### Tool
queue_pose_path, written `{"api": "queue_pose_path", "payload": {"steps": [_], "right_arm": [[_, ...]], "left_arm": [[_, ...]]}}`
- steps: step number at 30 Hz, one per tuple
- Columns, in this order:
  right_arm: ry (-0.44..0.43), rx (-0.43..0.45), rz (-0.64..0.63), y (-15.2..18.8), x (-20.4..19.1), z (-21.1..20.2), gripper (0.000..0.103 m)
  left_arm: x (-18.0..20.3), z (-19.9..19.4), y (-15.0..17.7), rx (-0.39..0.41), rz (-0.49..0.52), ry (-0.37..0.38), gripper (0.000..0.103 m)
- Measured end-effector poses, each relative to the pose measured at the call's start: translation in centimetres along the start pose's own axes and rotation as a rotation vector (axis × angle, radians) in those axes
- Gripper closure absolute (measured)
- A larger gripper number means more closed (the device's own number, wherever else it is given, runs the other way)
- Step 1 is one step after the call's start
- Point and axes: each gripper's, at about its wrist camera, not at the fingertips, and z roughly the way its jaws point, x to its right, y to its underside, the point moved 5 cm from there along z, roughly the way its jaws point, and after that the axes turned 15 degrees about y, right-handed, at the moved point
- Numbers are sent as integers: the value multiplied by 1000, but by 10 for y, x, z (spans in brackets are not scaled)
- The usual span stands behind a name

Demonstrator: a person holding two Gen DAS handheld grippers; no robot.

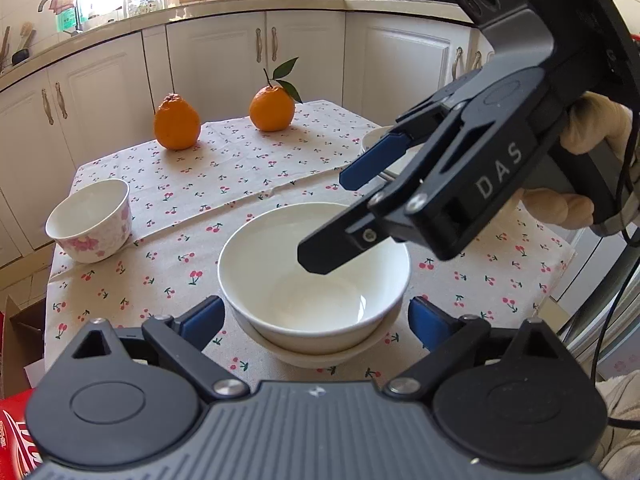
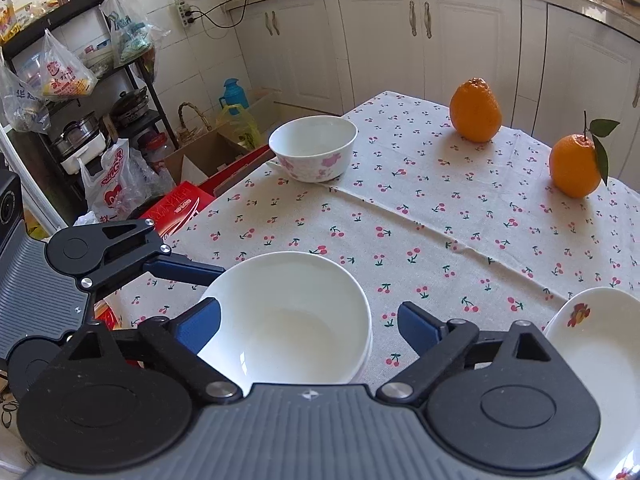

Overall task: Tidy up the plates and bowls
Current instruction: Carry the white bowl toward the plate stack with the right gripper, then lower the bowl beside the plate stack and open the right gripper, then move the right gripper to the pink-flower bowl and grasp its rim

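white bowl (image 1: pixel 314 276) stacked on 2nd bowl, btwn spread left gripper (image 1: pixel 316 320) fingers; right gripper (image 1: pixel 326 220) fingers spread above it, not touching.

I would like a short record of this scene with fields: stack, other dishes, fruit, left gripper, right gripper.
stack: plain white bowl nested in another bowl
other dishes: floral bowl apart on the tablecloth; plate beside the stack
fruit: two oranges, upright at the far side
left gripper: open, flanking the stack
right gripper: open, nothing held
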Motion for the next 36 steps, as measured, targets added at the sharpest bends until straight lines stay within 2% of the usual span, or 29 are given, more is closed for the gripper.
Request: {"api": "queue_pose_path", "payload": {"steps": [5, 9, 22, 28, 36], "right_arm": [[19, 10, -11, -7, 0, -4, 0], [36, 20, -32, -18, -1, -7, 0], [6, 44, -92, -94, -33, 5, 0], [-1, -1, -103, -129, -41, 36, 0], [-73, -122, -57, -163, -36, 94, 0]], "left_arm": [[-1, -17, 6, 8, 7, -8, 5], [-15, -33, 7, 32, 7, -60, 5], [-108, -52, -4, 154, -75, -265, 4], [-147, -43, -10, 182, -98, -320, 5], [-183, -21, -13, 189, -131, -302, 5]]}}
